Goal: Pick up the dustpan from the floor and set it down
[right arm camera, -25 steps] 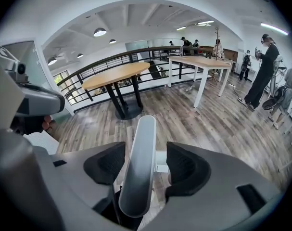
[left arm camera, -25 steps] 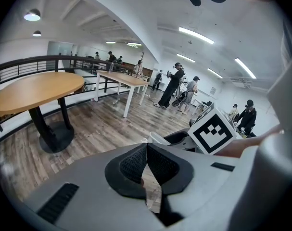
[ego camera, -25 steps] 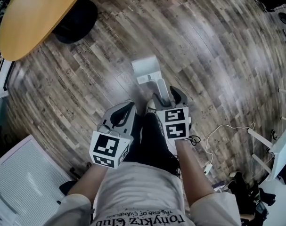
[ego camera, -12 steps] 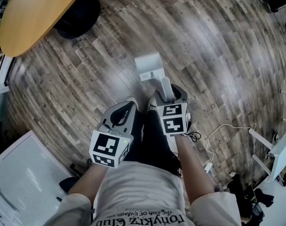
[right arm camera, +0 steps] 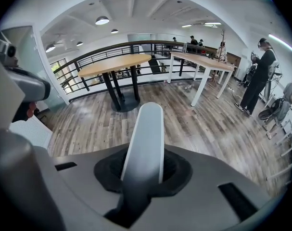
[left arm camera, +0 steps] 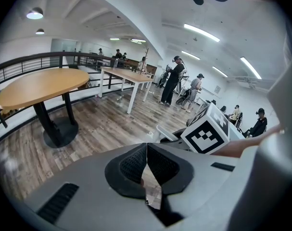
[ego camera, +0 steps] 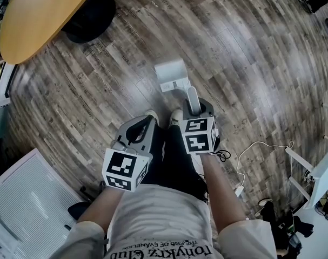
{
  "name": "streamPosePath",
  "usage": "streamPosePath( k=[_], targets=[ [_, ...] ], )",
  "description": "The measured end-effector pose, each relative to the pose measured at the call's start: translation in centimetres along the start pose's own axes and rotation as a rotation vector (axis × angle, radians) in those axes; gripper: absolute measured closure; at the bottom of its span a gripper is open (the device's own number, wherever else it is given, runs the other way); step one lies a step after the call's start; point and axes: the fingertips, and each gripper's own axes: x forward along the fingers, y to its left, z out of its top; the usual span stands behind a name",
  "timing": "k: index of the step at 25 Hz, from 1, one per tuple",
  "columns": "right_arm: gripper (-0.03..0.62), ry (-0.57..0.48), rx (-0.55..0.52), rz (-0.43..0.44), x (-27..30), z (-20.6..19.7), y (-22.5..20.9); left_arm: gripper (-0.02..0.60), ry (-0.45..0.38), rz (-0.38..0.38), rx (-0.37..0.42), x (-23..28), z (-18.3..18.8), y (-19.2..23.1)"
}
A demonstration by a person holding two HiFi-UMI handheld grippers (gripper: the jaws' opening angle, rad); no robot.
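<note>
Wood-plank floor [ego camera: 245,63], round table [ego camera: 39,15] far left; right gripper [ego camera: 193,107] has just been closing, now clamping the handle of the dustpan [ego camera: 172,75]; left gripper [ego camera: 144,125] pinched together, empty.

White dustpan [ego camera: 172,75], its handle a paler grey-white. The floor [ego camera: 250,53] is wood plank, mixed grey and brown, with streaked grain. Ochre-yellow round table top [ego camera: 39,15] over a black base [ego camera: 91,23]. Grey left gripper [ego camera: 144,124]: black ribbed pads, white cube with black square markers. Black trousers [ego camera: 177,163]. Off-white shirt [ego camera: 158,220] with black lettering. White cable [ego camera: 255,147]. White panel [ego camera: 28,198] with a fine grid.
</note>
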Motion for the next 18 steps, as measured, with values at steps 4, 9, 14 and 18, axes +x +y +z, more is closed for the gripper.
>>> streamPosePath(
  k=[4, 9, 14, 18],
  targets=[
    [0.531, -0.007, -0.001, 0.01, -0.1, 0.0, 0.0, 0.557, -0.002, 0.001, 0.001, 0.0, 0.1, -0.2],
    [0.537, -0.018, 0.016, 0.024, -0.2, 0.0, 0.0, 0.557, -0.001, 0.005, -0.001, -0.2, 0.1, 0.0],
    [0.539, -0.022, 0.023, 0.03, -0.5, -0.3, -0.1, 0.557, -0.003, 0.007, -0.001, -0.3, 0.1, 0.0],
    [0.539, -0.027, 0.013, 0.031, -1.0, -0.1, -0.1, 0.557, -0.004, 0.01, 0.004, -0.5, 0.3, -0.2]
  ],
)
